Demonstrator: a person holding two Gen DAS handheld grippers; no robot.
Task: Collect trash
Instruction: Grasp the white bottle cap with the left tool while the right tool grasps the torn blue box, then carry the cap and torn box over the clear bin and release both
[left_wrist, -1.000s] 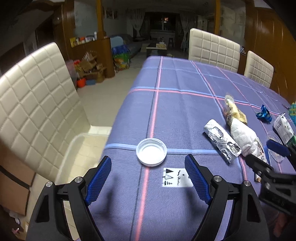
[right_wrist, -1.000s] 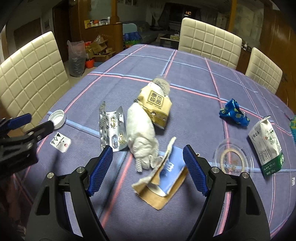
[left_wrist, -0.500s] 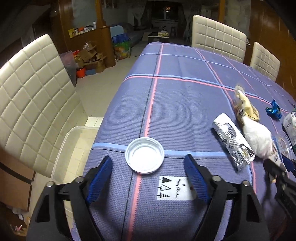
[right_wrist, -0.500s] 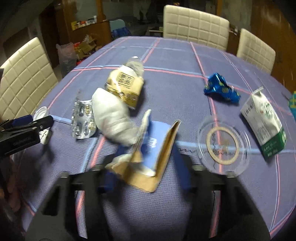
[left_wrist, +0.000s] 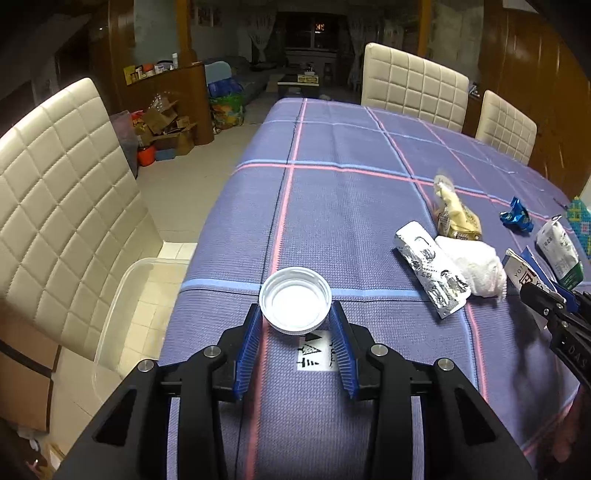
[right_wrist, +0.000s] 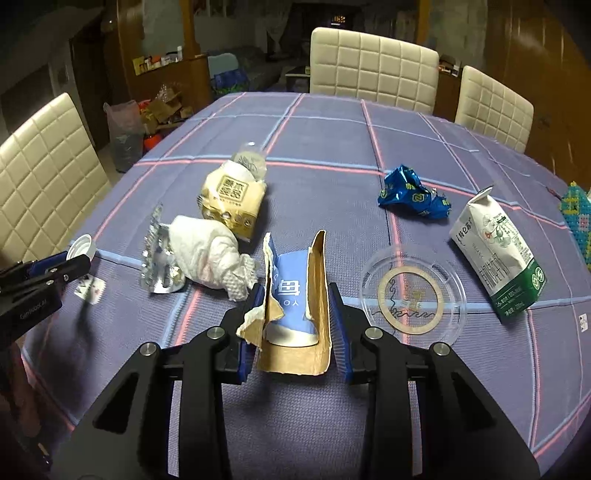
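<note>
**Both jaws closed on trash, lift comes next**

Left wrist view: my left gripper (left_wrist: 295, 317) has its jaws narrowed onto the white cap (left_wrist: 294, 302), pads touching its rim, on the counter (left_wrist: 332, 192) near the edge. A clear bin (left_wrist: 122, 295) sits below by the chair. I judge the grasp made; next I lift and carry to it. A printed tag (left_wrist: 314, 350) lies just beneath.

Right wrist view: my right gripper (right_wrist: 297, 317) pinches the torn cardboard sleeve (right_wrist: 295, 295). The crumpled tissue (right_wrist: 210, 254) touches it and may drag along. A clear lid (right_wrist: 410, 291) and milk carton (right_wrist: 495, 254) lie nearby.
</note>
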